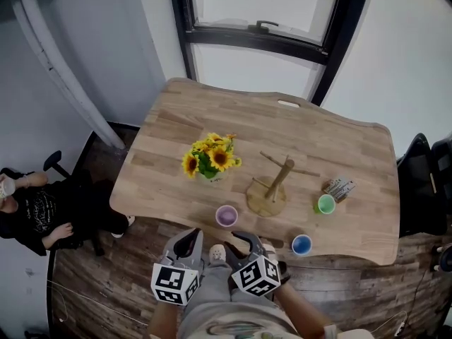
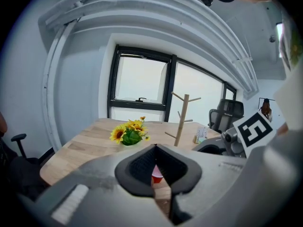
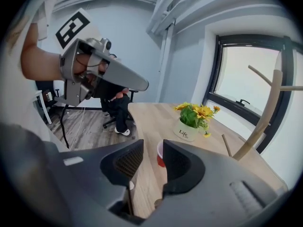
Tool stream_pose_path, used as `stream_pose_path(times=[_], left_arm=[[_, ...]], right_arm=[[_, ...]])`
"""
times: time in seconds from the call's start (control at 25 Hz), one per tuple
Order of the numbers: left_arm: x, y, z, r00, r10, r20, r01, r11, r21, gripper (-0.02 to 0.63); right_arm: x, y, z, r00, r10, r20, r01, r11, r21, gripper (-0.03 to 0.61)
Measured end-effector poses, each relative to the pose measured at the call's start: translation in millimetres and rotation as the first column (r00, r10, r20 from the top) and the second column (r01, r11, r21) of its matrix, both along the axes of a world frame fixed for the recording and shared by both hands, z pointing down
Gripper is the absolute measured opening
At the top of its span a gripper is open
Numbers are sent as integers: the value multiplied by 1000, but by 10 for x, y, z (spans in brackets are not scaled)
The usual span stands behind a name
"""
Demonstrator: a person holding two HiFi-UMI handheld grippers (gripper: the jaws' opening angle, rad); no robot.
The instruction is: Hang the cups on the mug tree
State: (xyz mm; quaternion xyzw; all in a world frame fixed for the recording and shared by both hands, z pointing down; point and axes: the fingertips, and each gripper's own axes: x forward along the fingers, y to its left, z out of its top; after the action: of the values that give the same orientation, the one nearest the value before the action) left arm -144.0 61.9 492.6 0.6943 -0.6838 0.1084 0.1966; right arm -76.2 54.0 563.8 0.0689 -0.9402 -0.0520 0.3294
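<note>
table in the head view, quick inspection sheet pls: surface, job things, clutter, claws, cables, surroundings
surface: wooden table, no spill seen
job's things: mug tree upright, pegs bare; purple cup, blue cup and green cup stand on the table, none hung
clutter: potted sunflowers; small packet beside the green cup
grippers: left claw shut, empty; right claw open, empty
cables: thin cables over the floor
surroundings: seated person at the left, office chair at the right, window behind the table
</note>
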Motion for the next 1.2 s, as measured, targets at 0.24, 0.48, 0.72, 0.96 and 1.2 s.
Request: stream_pose_path(times=[0.24, 0.48, 0.72, 0.96, 1.2], left_arm=[[-225, -122, 66, 1000, 10, -9, -10, 1000, -9, 5], [-503, -223, 173, 1000, 15, -24, -15, 1000, -17, 5], [-788, -362, 272, 999, 27, -37, -28, 999, -23, 5], [-982, -549, 300, 996, 72, -43, -73, 997, -11, 5], [-980, -713, 331, 990, 131, -55, -131, 991, 7, 4]], right_arm=[[-210, -102, 262, 994, -39, -103, 46, 996, 70, 117], [-381, -155, 643, 969, -39, -245, 67, 992, 107, 117], [-450, -277, 874, 936, 0, -351, 71, 979, 190, 104], [-476, -321, 891, 936, 61, -347, 6, 982, 191, 31], [-490, -345, 859, 936, 111, -333, -47, 980, 194, 20]])
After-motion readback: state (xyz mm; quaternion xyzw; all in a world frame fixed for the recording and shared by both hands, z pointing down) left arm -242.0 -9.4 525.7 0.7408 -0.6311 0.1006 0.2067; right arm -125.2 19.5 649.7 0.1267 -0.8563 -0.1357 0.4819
